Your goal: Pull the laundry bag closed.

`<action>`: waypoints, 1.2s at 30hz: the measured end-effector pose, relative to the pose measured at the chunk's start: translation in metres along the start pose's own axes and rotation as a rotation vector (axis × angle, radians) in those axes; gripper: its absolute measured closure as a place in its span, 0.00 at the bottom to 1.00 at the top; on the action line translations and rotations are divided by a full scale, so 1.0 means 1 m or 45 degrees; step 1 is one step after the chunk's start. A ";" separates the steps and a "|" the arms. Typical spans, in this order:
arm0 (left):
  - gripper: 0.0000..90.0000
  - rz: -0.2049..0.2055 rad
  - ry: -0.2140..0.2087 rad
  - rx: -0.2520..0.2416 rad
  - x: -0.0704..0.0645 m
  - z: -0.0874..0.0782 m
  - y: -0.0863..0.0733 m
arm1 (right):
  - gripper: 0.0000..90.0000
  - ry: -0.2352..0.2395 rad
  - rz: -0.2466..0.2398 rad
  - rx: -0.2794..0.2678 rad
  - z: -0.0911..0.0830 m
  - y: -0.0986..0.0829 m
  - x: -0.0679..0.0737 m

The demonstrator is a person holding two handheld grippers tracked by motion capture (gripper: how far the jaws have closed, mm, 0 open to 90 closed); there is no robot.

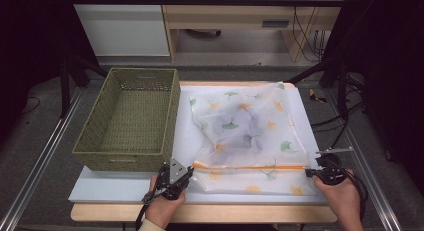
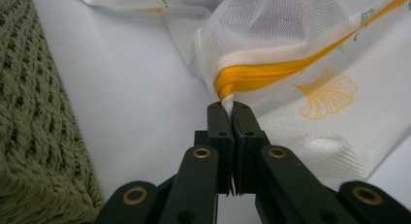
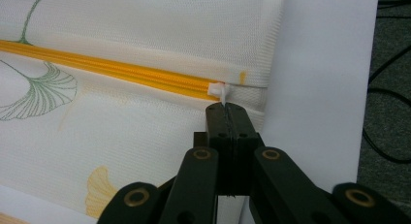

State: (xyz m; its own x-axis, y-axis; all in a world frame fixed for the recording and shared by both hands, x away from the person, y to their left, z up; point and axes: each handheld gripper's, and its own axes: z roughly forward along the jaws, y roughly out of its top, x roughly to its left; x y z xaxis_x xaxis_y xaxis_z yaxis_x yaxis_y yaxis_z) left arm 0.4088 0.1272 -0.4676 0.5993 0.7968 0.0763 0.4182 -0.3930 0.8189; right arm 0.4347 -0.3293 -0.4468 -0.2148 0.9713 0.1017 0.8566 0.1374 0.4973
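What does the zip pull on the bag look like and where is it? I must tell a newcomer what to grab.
On the white table top, right of the green woven basket, lies a white mesh bag printed with ginkgo leaves. An orange zip crosses its near part. The zip pull is the small white tab at the zip's right end, pinched in the right gripper; nothing else there is plain white plastic.

No readable writing, labels, brands, numbers or signs anywhere. Only printed leaf shapes in orange and green on the mesh bag (image 1: pixel 245 136), with no lettering among them.
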 end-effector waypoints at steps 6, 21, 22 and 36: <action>0.98 -0.003 0.004 0.004 0.001 0.002 -0.001 | 1.00 -0.005 -0.008 -0.018 0.000 0.000 0.001; 0.98 -0.037 0.066 -0.012 0.010 -0.004 -0.002 | 1.00 0.018 -0.068 -0.038 0.002 0.002 0.013; 0.98 -0.045 0.071 -0.016 0.011 -0.005 -0.002 | 1.00 0.021 -0.077 -0.042 0.002 0.002 0.013; 0.97 -0.029 0.041 0.006 0.003 -0.011 -0.007 | 1.00 0.020 -0.095 -0.041 0.001 0.000 0.014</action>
State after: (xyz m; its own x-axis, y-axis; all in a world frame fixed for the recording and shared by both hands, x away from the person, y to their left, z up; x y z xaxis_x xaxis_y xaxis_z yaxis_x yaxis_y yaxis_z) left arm 0.4000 0.1374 -0.4671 0.5673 0.8200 0.0761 0.4345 -0.3766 0.8182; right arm 0.4323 -0.3152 -0.4461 -0.2851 0.9554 0.0767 0.8224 0.2027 0.5315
